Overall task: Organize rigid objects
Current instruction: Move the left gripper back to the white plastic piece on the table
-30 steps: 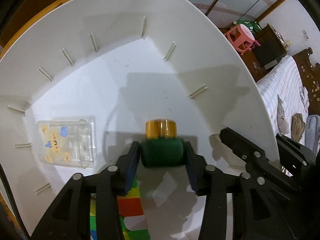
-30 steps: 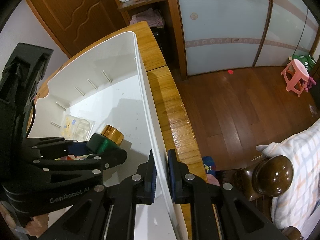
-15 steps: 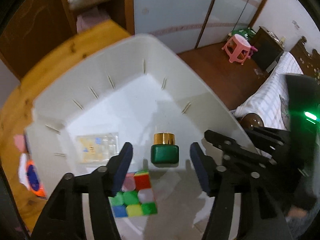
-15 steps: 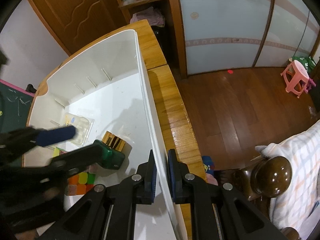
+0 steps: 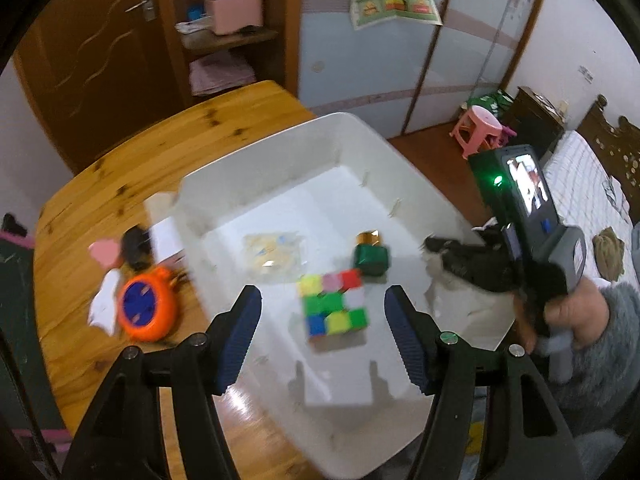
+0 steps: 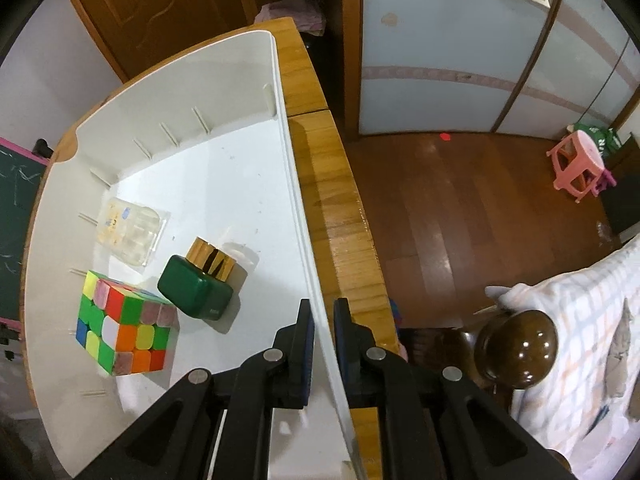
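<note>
Wooden surface [image 5: 120,168] with knotty orange planks, bedroom behind: dark wood door, pale sliding panels, pink plastic stool [image 5: 480,128] on the floorboards.

Left tongs [image 5: 320,332] spread wide, blue ribbed pads [image 5: 240,336] holding nothing, hovering above the near part of a white plastic bin [image 5: 256,156]. Right tongs [image 6: 320,344] narrow, clamped on the bin's thin right wall [image 6: 296,184], one blue pad inside and one outside (same tool seen from the left view at the bin's right rim, gripped by a hand in a grey fuzzy sleeve [image 5: 568,312]).

Inside the bin, smooth white floor, short ribs along the inner walls, three things:
- Puzzle cube [image 6: 120,328], nearest the tongs, glossy squares of green, yellow, orange, red, pink, blue and white.
- Green bottle [image 6: 196,292] just beside the cube, apart from both tongs, squat and rounded-square, lying on its side with its faceted gold cap [image 6: 212,260] pointing toward the far wall.
- Clear plastic blister tray [image 6: 132,232] farther back, flat, moulded hollows, small yellow and blue printed marks.

Outside the bin, on the surface to its left: round orange item with a blue centre [image 5: 146,308] (blurred, kind unclear), white paper scraps beside it, a pink piece and a dark object farther back, also blurred.

Beyond the surface's right edge, checked bedding [image 6: 580,320] and a round, glossy brown bedpost knob [image 6: 516,348].
</note>
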Demonstrator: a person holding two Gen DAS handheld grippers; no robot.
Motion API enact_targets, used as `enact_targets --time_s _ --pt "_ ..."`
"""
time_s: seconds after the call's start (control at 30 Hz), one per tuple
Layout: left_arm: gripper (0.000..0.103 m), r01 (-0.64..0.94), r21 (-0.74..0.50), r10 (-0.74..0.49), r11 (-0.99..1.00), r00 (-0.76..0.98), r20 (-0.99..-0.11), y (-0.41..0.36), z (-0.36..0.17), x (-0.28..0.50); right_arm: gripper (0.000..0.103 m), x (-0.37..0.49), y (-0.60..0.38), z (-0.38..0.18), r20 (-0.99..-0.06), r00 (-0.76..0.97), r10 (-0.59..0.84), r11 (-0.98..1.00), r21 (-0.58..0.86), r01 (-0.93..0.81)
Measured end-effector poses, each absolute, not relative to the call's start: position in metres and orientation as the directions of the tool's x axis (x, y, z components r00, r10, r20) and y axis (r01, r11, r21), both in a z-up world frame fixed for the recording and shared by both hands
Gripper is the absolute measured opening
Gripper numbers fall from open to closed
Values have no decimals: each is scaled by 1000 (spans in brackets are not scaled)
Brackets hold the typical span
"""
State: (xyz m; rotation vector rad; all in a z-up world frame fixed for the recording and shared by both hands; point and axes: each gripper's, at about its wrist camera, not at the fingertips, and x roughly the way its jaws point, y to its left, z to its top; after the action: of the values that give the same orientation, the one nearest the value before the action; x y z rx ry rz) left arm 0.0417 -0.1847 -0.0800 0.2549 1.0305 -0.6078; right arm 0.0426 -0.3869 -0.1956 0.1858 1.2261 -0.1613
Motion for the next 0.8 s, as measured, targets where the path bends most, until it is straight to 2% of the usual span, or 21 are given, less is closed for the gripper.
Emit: enact_targets --time_s 0.23,0.47,0.8 --pt "68 472 -122 -328 873 383 -863 -117 -87 39 9 41 -397 -199 -941 338 31 966 115 230" --pt "68 360 -94 -242 928 394 -887 -61 -109 40 9 42 -389 -198 -943 333 -19 976 55 210" --pt "68 123 -98 -139 988 396 -908 30 -136 63 8 38 -401 -199 -937 343 59 956 152 251"
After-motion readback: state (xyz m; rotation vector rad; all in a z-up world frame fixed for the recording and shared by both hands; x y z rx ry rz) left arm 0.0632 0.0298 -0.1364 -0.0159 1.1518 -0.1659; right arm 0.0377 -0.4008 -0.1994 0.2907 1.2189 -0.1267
